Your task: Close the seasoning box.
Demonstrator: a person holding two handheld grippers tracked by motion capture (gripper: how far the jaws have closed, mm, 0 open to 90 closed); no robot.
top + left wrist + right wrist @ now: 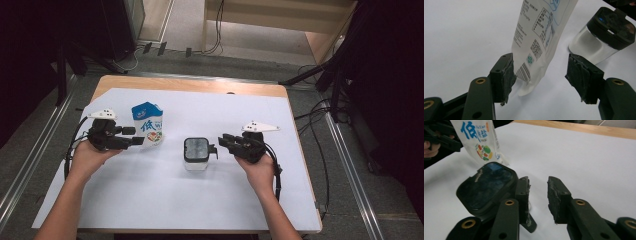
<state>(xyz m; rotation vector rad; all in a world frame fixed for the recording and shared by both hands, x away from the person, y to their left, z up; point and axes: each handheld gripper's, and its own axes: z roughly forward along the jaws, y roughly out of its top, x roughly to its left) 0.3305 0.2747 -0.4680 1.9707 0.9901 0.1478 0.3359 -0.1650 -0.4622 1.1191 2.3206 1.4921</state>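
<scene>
Soft white printed pouch (pixel 148 125) stands on the white sheet (pixel 150 200), left of the clear squarish jar (pixel 196 155) with its matte black lid. Left gripper (pixel 134 141): jaws parted around the pouch's edge, one pad possibly touching. Right gripper (pixel 222 142): jaws parted, empty, just beside the lid.

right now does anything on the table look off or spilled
Nothing is spilled. The salt pouch stands upright, its bottom corner between the open left claw, touching one pad. The lidded jar stands upright with its lid on. The one oddity: the pads of the right claw look worn and ragged at the edges.
</scene>
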